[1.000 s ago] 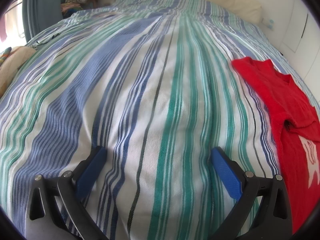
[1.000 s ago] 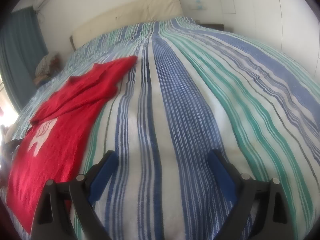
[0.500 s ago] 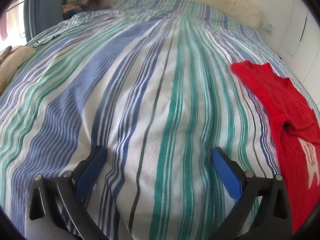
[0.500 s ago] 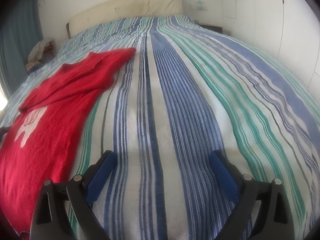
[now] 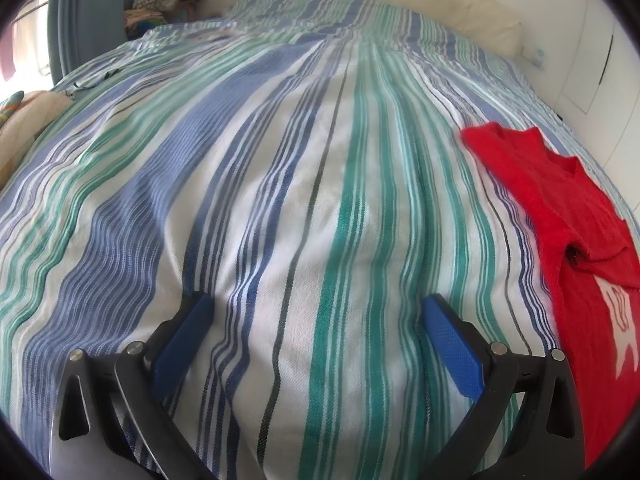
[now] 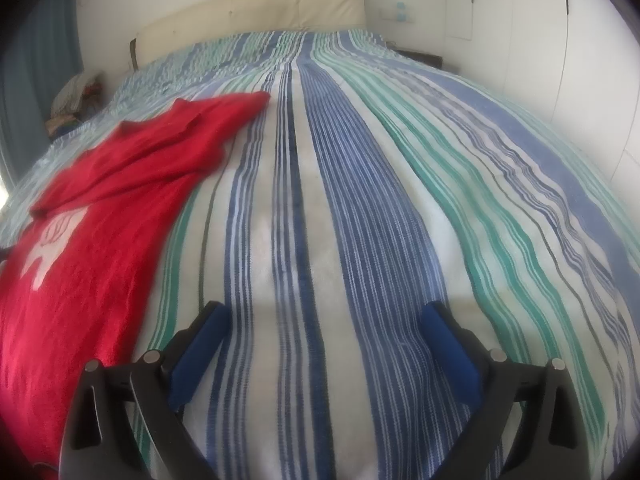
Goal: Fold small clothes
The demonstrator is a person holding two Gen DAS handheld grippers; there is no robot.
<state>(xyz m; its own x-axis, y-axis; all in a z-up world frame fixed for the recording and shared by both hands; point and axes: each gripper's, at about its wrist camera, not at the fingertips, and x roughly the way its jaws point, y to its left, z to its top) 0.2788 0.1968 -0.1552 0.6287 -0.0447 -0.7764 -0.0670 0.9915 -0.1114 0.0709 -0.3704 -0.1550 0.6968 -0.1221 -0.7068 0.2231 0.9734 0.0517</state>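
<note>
So the shirt (image 5: 576, 216) lies between both tongs, long axis near-to-far on the bed (image 5: 280, 160). Left tongs (image 5: 316, 316) and right tongs (image 6: 324, 320) gape wide, empty; right looks nearer its edge.

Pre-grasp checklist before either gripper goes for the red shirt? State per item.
1. Left gripper open and holding nothing: ok, jaws spread wide over the striped bedspread.
2. Right gripper open and holding nothing: ok.
3. Red shirt lying on the bed between the two grippers: ok, at the right edge of the left view and on the left of the right view.
4. Shirt spread flat: not ok, one sleeve is folded over the body and the cloth is rumpled near the collar.
5. Either gripper touching the shirt: not ok, both jaws hang over bare bedspread.
6. Bottom hem position: cannot tell, it is cut off in both views.
</note>
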